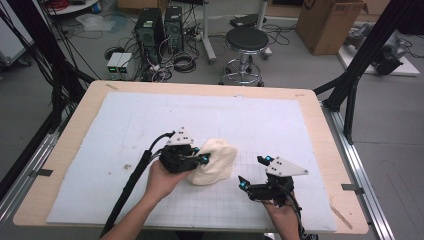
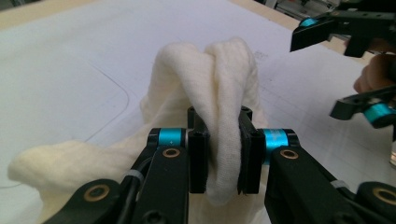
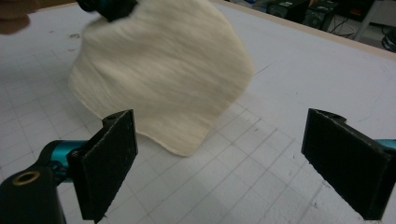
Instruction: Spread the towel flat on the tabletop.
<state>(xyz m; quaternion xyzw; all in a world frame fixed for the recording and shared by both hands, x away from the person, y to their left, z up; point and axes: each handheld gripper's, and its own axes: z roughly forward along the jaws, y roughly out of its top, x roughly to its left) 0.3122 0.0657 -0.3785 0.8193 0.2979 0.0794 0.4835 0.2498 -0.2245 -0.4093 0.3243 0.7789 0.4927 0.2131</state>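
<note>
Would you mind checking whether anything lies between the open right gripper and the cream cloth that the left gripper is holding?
Nothing visible does. Bare gridded mat separates the right gripper from the cream cloth, which the left gripper pinches.

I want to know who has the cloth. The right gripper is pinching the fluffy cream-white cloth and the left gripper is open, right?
Not quite: the sides are swapped. In the left gripper view, the left gripper is shut on a fold of the fluffy cream-white cloth. The right gripper is the open one, its jaws wide apart in the right gripper view, short of the cloth.
</note>
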